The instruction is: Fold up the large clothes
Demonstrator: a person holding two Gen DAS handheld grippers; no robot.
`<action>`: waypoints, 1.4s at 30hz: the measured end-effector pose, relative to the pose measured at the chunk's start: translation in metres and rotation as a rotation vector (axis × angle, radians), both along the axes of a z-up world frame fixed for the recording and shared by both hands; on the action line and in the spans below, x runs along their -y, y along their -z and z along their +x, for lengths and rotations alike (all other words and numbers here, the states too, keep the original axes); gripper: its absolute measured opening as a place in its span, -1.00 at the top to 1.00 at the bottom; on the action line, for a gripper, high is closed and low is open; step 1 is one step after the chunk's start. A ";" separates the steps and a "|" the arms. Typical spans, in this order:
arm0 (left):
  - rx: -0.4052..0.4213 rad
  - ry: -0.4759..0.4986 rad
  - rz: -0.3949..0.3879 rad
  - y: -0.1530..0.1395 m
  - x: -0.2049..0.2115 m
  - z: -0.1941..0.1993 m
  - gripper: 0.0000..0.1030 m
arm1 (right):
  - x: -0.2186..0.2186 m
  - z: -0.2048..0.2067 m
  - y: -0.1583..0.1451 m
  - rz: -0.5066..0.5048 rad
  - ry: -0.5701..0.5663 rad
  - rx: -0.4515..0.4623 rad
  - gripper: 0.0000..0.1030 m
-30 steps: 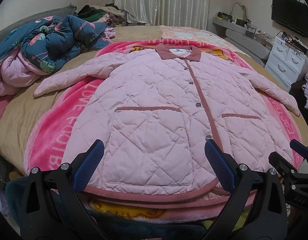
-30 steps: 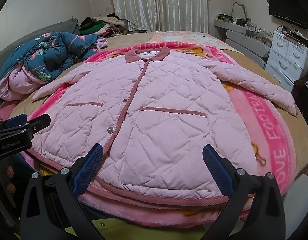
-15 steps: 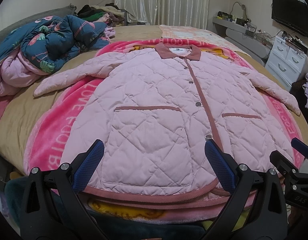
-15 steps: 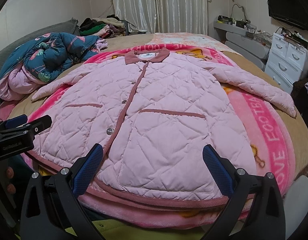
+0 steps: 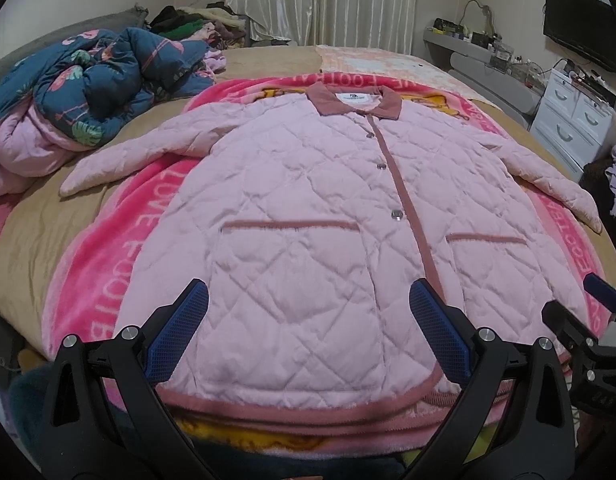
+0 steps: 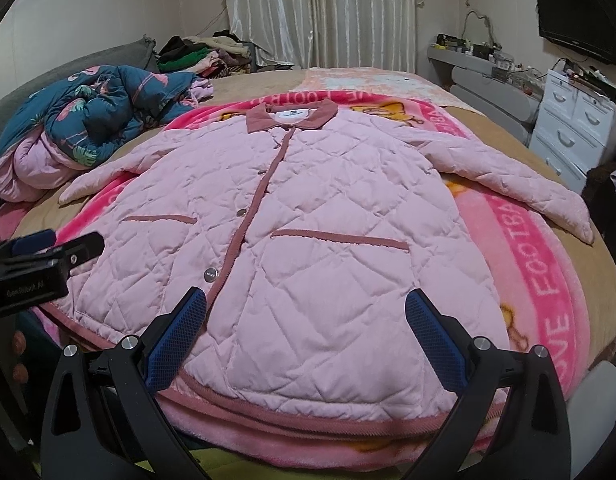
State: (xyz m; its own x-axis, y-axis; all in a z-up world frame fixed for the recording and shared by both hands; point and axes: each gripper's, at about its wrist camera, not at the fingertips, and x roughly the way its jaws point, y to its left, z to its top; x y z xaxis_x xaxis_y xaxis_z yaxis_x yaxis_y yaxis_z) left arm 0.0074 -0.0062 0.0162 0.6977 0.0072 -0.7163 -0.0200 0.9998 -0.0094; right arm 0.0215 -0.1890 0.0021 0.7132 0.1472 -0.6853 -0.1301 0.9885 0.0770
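Two grippers, left gripper [image 5: 308,332] and right gripper [image 6: 305,332], both spread wide, empty, just above the jacket's [image 5: 308,216] hem.

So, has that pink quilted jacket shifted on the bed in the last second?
No. The pink quilted jacket lies where it was, sleeves and hem unchanged against the hot-pink blanket.

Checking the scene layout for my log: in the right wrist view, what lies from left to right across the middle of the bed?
Crumpled dark blue flamingo-print quilt → pink quilted jacket with dusty-rose trim → bright pink fleece blanket with white lettering → white chest of drawers.
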 end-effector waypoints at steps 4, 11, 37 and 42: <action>0.002 -0.007 0.004 -0.002 -0.003 0.025 -0.82 | 0.002 0.016 -0.005 0.008 -0.001 -0.010 -0.92; 0.019 -0.016 -0.010 -0.019 -0.005 0.056 -0.82 | 0.010 0.047 -0.018 0.048 0.006 -0.006 -0.92; -0.036 0.086 -0.049 -0.024 0.059 0.171 -0.82 | 0.098 0.172 -0.017 0.138 0.175 -0.021 -0.92; -0.036 0.085 -0.069 -0.018 0.072 0.188 -0.82 | 0.141 0.190 -0.002 0.136 0.270 -0.035 -0.92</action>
State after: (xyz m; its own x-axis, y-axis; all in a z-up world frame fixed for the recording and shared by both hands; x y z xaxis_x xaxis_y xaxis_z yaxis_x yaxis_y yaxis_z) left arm 0.1955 -0.0785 0.0340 0.6672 -0.1015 -0.7379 0.0634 0.9948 -0.0795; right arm 0.2111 -0.3295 0.0045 0.7152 0.0478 -0.6973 0.1408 0.9673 0.2108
